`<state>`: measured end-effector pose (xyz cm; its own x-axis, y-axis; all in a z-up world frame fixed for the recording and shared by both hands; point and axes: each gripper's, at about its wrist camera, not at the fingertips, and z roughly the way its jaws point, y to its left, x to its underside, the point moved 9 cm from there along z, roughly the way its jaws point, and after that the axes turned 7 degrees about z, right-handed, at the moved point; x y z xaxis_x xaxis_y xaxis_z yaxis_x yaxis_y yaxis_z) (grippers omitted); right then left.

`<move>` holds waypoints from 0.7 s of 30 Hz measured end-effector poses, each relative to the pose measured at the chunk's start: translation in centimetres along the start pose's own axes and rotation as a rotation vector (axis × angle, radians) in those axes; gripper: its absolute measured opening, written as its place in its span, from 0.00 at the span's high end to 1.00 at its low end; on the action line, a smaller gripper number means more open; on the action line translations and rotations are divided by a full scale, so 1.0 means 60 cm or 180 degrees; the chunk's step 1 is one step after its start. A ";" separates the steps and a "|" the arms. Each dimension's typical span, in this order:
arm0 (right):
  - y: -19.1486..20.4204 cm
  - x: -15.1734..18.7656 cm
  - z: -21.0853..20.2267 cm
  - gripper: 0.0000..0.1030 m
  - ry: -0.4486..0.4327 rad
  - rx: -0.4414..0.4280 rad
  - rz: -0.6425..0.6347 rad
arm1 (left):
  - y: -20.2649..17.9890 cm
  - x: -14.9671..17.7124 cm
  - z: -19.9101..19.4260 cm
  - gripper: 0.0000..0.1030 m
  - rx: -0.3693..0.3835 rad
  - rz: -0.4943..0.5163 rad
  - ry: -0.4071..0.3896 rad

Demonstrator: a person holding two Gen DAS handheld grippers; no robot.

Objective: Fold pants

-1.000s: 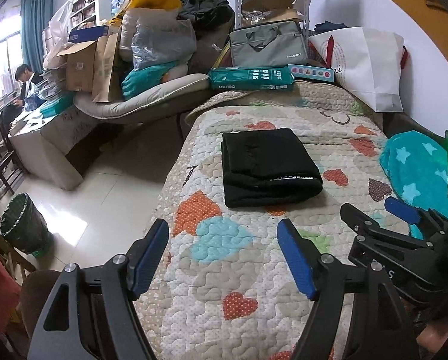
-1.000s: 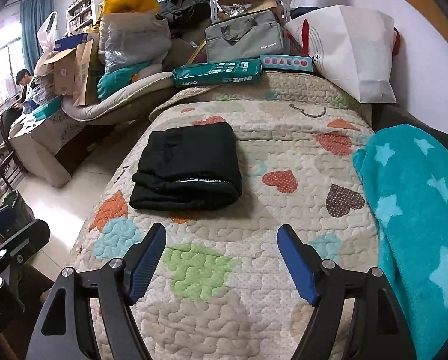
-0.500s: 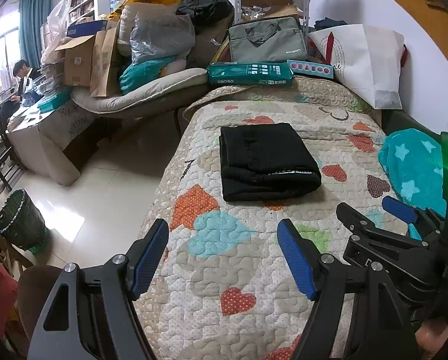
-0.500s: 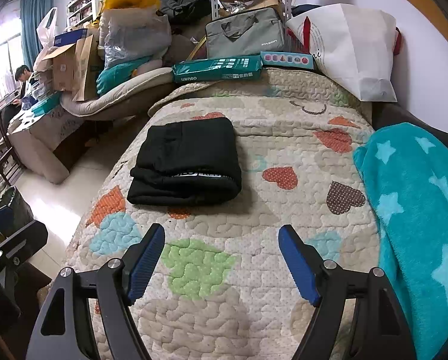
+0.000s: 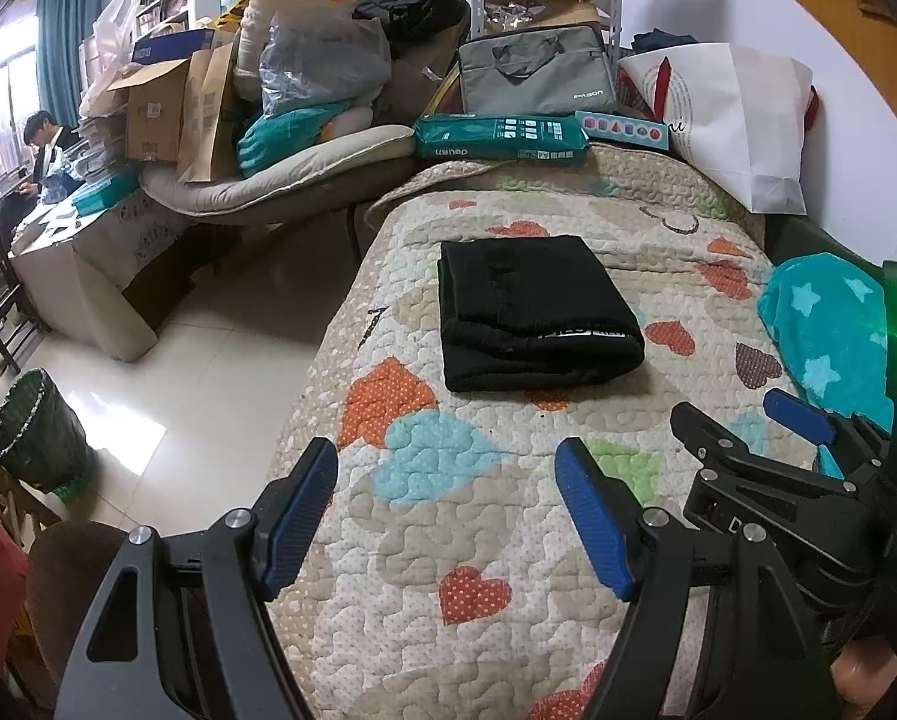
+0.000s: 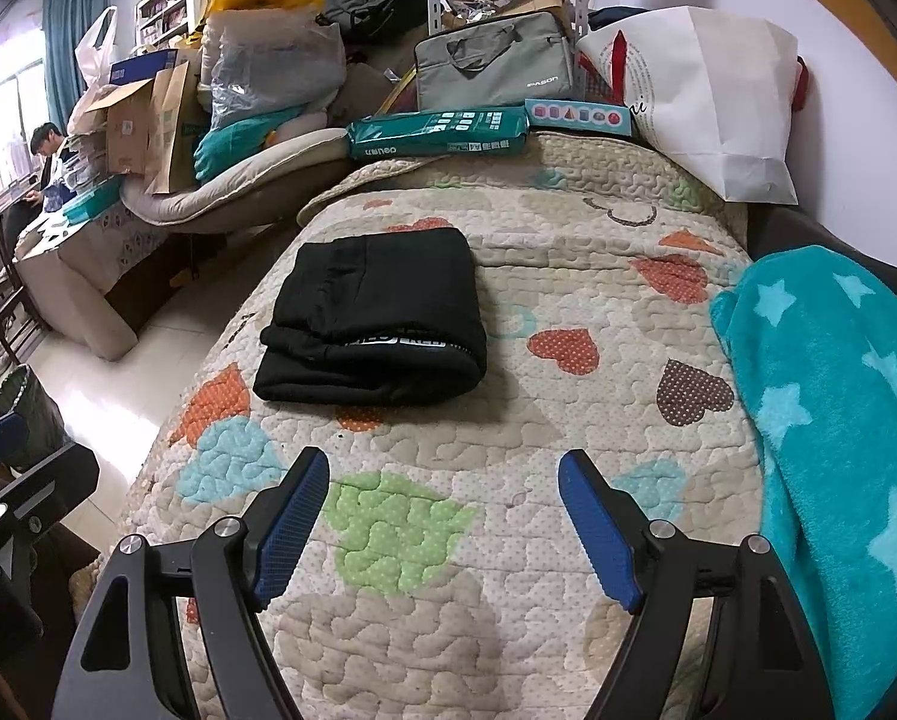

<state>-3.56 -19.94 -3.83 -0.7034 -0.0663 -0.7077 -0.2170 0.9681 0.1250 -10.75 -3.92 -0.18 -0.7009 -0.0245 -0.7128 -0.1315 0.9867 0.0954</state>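
Both grippers backed off folded pants (image 5: 532, 312); fingers wide apart, empty; left view shows right gripper (image 5: 748, 426).

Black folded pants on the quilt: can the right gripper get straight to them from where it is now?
Probably yes. The right gripper is open and empty, and only bare quilt lies between it and the pants, ahead and slightly left.

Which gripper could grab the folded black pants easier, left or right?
Probably the left gripper: the black pants lie almost straight ahead of its open fingers. From the right gripper, also open, they sit off to the left.
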 end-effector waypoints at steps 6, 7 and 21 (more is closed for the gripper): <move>0.000 0.001 0.002 0.19 0.0010 0.0002 -0.0016 | 0.000 0.003 0.002 0.28 0.0005 -0.0012 0.0021; 0.000 0.001 0.003 0.19 0.0013 0.0003 -0.0021 | -0.001 0.003 0.003 0.28 0.0006 -0.0014 0.0021; -0.002 0.006 0.011 0.18 0.0046 0.0020 -0.0069 | 0.003 0.018 0.015 0.28 0.0016 -0.0056 0.0099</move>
<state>-3.33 -19.91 -4.57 -0.7083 -0.0907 -0.7001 -0.2280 0.9680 0.1053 -10.93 -3.60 -1.57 -0.7200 -0.0468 -0.6924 -0.1406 0.9869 0.0794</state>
